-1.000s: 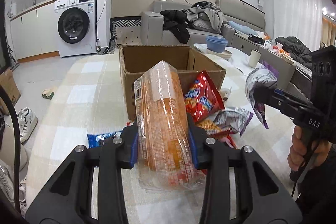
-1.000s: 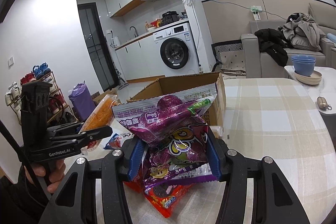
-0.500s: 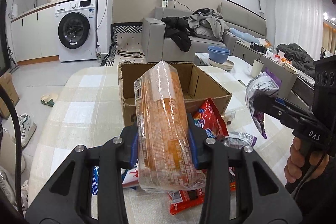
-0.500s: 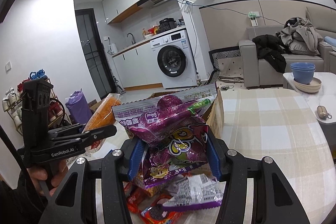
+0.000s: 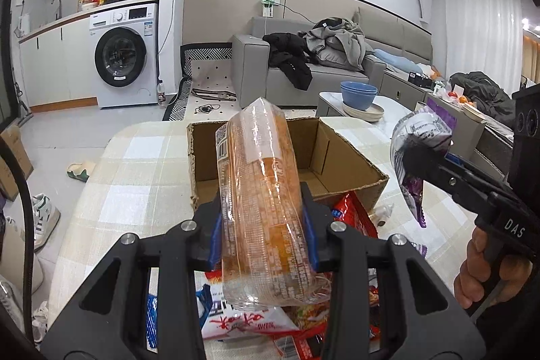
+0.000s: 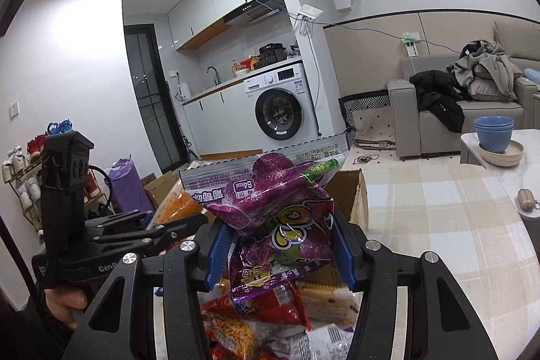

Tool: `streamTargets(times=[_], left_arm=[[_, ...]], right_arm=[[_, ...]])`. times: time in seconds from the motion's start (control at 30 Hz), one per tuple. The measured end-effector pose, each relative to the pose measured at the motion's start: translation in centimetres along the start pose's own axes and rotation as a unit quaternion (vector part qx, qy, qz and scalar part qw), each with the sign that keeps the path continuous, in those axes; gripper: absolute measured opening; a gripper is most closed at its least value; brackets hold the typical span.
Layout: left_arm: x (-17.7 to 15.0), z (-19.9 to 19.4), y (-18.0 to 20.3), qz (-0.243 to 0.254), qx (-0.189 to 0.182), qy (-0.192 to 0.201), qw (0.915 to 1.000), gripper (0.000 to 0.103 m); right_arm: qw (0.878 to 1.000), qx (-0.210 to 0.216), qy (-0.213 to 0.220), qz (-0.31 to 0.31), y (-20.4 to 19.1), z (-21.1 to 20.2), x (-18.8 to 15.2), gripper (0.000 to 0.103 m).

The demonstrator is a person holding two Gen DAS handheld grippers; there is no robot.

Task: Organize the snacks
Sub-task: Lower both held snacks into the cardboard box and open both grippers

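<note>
My left gripper (image 5: 261,228) is shut on a long clear-wrapped orange pack (image 5: 260,201), held lengthwise above the table in front of an open cardboard box (image 5: 341,157). The box looks empty inside. My right gripper (image 6: 278,253) is shut on a shiny purple snack bag (image 6: 280,211) and hangs at the right in the left wrist view, where the purple bag (image 5: 422,137) shows beside the box. The left gripper (image 6: 158,231) with its orange pack (image 6: 175,204) shows at the left of the right wrist view. The box's corner (image 6: 357,194) peeks out behind the purple bag.
Loose snack packets lie under both grippers: a red bag (image 5: 354,218), a white-and-red packet (image 5: 243,323), a blue one (image 5: 152,319), a noodle pack (image 6: 233,336), a cracker pack (image 6: 327,302). The checked tablecloth (image 6: 438,225) runs right; blue bowls (image 5: 359,93) stand on a side table beyond.
Both grippers have risen with their packs. The box has slid lower in the left wrist view, showing its inside, and more loose packets show beneath both grippers.
</note>
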State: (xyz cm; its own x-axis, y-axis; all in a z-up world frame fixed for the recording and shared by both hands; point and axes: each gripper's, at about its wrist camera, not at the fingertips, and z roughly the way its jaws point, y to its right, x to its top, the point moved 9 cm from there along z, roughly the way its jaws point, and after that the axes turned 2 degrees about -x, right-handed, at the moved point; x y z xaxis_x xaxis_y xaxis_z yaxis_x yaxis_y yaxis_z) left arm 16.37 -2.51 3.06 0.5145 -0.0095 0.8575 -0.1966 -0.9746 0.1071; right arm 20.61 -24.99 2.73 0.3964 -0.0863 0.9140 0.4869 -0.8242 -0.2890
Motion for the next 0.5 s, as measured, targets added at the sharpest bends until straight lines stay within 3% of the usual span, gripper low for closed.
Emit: streamTargets(times=[0.5], left_arm=[[2.6, 5.6, -0.6, 0.0, 0.008, -0.015, 0.9999, 0.034]], right_arm=[[1.0, -0.024, -0.01, -0.011, -0.2, 4.5, 0.7, 0.054]])
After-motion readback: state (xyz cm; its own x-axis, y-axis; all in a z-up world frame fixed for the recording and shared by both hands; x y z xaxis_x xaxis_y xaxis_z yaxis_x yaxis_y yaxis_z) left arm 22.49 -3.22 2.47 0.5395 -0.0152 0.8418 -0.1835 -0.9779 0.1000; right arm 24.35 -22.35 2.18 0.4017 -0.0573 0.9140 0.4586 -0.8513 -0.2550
